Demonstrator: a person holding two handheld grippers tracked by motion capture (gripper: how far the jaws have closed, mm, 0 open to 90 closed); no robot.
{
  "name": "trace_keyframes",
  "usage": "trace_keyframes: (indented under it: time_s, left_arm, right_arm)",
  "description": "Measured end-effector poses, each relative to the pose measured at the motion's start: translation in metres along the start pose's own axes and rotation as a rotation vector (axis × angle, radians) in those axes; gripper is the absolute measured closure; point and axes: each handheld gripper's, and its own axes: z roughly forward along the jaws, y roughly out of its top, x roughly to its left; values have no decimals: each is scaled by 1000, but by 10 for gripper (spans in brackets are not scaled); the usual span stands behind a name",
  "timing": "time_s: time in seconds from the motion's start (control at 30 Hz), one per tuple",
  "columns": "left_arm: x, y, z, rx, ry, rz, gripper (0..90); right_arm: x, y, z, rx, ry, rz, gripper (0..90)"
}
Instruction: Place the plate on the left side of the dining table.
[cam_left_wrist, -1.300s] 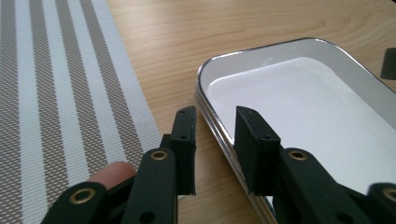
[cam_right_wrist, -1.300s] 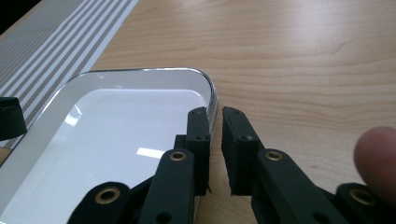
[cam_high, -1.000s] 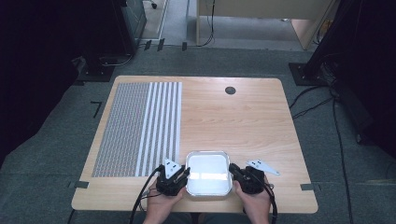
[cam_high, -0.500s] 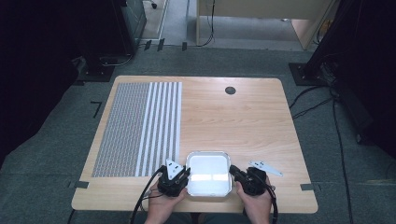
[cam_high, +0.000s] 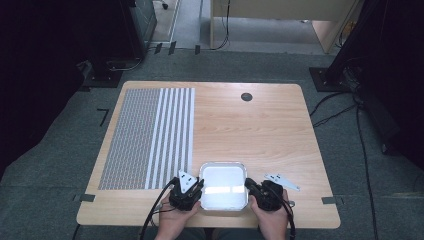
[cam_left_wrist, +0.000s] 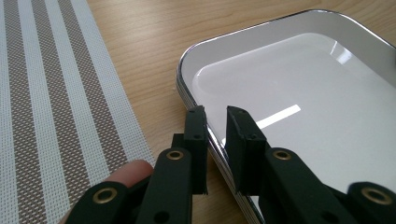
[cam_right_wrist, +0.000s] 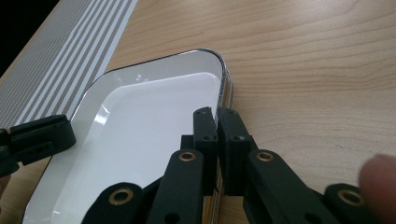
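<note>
1. Tray (cam_high: 223, 172) (white, chrome rim) lies on the table (cam_high: 260, 130) at its near edge, just right of the striped mat (cam_high: 150, 135).
2. Left gripper (cam_left_wrist: 215, 123): jaws straddle the tray's left rim, a narrow gap showing.
3. Right gripper (cam_right_wrist: 216, 122): jaws clamped on the right rim.

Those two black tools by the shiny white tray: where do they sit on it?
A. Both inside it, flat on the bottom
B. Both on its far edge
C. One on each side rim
C: the left tool and the right tool straddle opposite rims of the white metal-rimmed tray.
</note>
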Motion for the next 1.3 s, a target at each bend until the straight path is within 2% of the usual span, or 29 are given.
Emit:
trace_keyframes:
  time_s: [0.17, 0.3, 0.6, 0.73, 0.87, 1.07, 1.2, 1.3]
  left_arm:
    - [-1, 0, -1, -9, 12, 3, 659]
    - [-1, 1, -3, -18, 7, 3, 625]
    - [-2, 4, -8, -42, -7, -2, 606]
    - [-2, 8, -11, -54, -24, -8, 633]
    - [-4, 10, -13, -58, -43, -13, 642]
    - [-13, 13, -9, -45, -71, 2, 657]
    - [-14, 16, -6, -36, -72, -3, 669]
    - [-15, 15, -2, -20, -74, -1, 672]
  right_arm:
    - [-1, 2, -4, -21, 8, 36, 883]
    - [-3, 4, -9, -38, 13, 49, 884]
    - [-14, 7, -20, -71, -21, 58, 889]
    - [-21, 8, -27, -94, -32, 69, 883]
    - [-23, 8, -33, -126, -29, 44, 808]
    - [-15, 7, -32, -117, -44, -39, 780]
    - [-8, 3, -26, -96, -108, -112, 773]
    - [-5, 1, -23, -81, -131, -130, 765]
